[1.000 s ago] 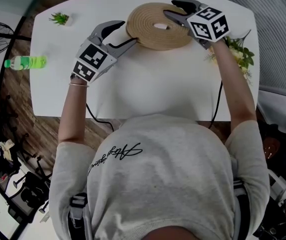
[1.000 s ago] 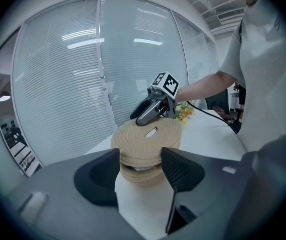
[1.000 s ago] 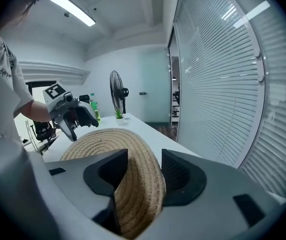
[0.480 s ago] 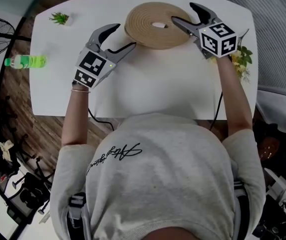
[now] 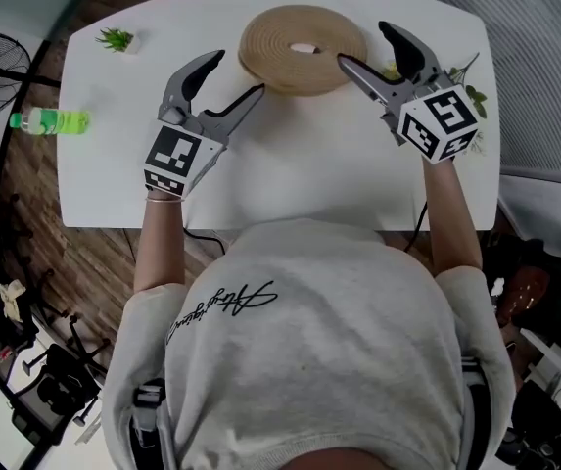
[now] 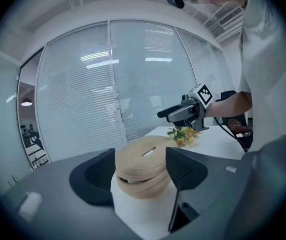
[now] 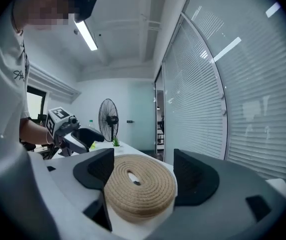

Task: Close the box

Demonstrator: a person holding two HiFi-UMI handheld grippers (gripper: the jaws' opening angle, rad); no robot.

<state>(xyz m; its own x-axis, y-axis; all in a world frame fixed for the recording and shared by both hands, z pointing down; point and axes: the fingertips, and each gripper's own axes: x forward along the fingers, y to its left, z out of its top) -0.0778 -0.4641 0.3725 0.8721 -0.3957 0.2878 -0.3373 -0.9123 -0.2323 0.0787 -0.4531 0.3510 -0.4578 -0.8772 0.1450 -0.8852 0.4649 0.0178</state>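
1. Left gripper has its jaws standing moderately apart after just opening. Nothing is pinched between them, and they sit just off the near-left edge of the woven box.
2. The right gripper is likewise spread, its jaws also freshly opened and empty. In the head view its lower fingertip lies over the box's right rim, but its own view shows the box lying beyond the pads, untouched.
3. The round, coiled-rope box rests at the far middle of the white table with its slotted lid on top. In the left gripper view a dark slit shows under the lid's near edge.
4. A spray of yellow flowers lies on the table by the right gripper.
5. A small potted plant stands at the far-left corner of the table.
6. A green bottle lies just off the table's left edge.
7. A standing fan is beyond the table on that side, and window blinds line the far wall.
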